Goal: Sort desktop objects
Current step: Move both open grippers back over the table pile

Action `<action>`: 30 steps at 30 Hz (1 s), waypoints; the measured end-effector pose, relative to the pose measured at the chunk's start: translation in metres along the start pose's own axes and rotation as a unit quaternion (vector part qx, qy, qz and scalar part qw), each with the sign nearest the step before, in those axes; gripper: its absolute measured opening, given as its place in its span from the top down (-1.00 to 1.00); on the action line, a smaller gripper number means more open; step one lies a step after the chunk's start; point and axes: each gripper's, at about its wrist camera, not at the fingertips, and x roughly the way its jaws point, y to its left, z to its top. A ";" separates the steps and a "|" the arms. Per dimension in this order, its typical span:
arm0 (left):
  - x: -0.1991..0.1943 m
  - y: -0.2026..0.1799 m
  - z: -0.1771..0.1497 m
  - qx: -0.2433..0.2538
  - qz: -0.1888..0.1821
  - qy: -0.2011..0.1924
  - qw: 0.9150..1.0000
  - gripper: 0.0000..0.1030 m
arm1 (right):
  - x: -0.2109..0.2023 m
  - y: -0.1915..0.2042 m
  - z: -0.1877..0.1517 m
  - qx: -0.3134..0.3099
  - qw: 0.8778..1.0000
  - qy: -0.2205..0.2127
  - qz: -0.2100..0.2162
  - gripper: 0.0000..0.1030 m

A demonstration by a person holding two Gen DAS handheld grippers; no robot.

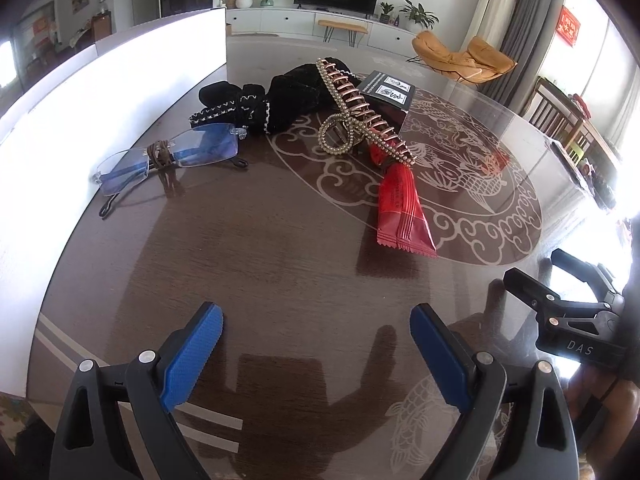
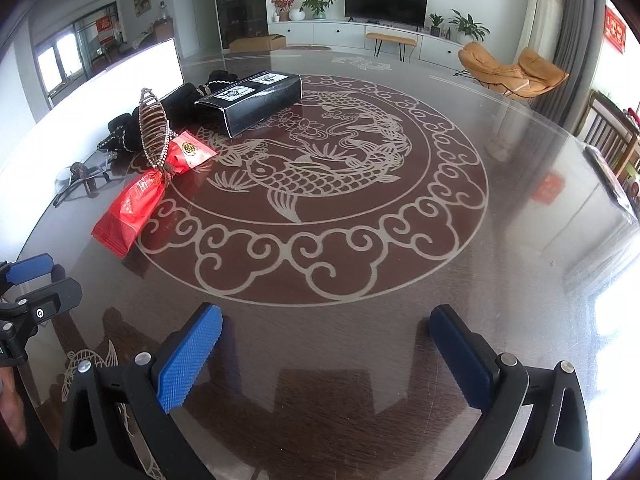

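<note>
**Colleague:** What do I have on the desk (image 2: 500, 240) right now?

**Me:** I count five things, all bunched at the far left near one white board (image 1: 120, 76). One pair of glasses (image 1: 168, 160) with a brown band wrapped round its middle lies closest to the board. One black velvet hair bow (image 1: 280, 100) with white stitching sits just behind the glasses. One pearl-studded hair claw (image 1: 360, 112) rests across the top of one red snack packet (image 1: 404, 208), and its far end leans on the bow. One black box (image 2: 252, 100) with two white labels on it lies behind the claw, touching the bow.

**Colleague:** And the grippers?

**Me:** I have two. My left hand-held gripper (image 1: 316, 360) stands wide, its two blue pads (image 1: 192, 360) apart with only bare desk between them, pointing down at the wood near me, well short of the pile. My right hand-held gripper (image 2: 326, 360) is also spread as wide as it goes, nothing between its pads, over the edge of the fish pattern. Each one shows at the side of the other's view.

**Colleague:** Anything being touched?

**Me:** No, both sit apart from all five things.
</note>
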 end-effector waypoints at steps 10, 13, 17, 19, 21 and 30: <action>0.012 -0.018 -0.001 0.038 0.043 0.014 0.998 -1.00 | 0.000 0.000 0.000 0.000 1.000 0.000 0.000 -1.00; 0.013 -0.017 -0.001 0.038 0.044 0.013 0.998 -1.00 | -0.001 0.000 0.000 0.000 1.000 0.000 0.000 -1.00; 0.013 -0.016 -0.001 0.038 0.044 0.012 0.998 -1.00 | -0.001 0.000 0.000 0.000 1.000 0.000 0.000 -1.00; 0.014 -0.016 -0.001 0.038 0.044 0.009 0.998 -1.00 | -0.001 0.000 0.000 0.000 1.000 0.000 0.000 -1.00; 0.014 -0.016 -0.001 0.038 0.044 0.008 0.998 -1.00 | -0.001 0.000 0.000 0.000 1.000 0.000 0.000 -1.00; 0.016 -0.017 -0.002 0.038 0.044 0.005 0.998 -1.00 | -0.001 0.000 0.000 0.000 1.000 0.000 0.000 -1.00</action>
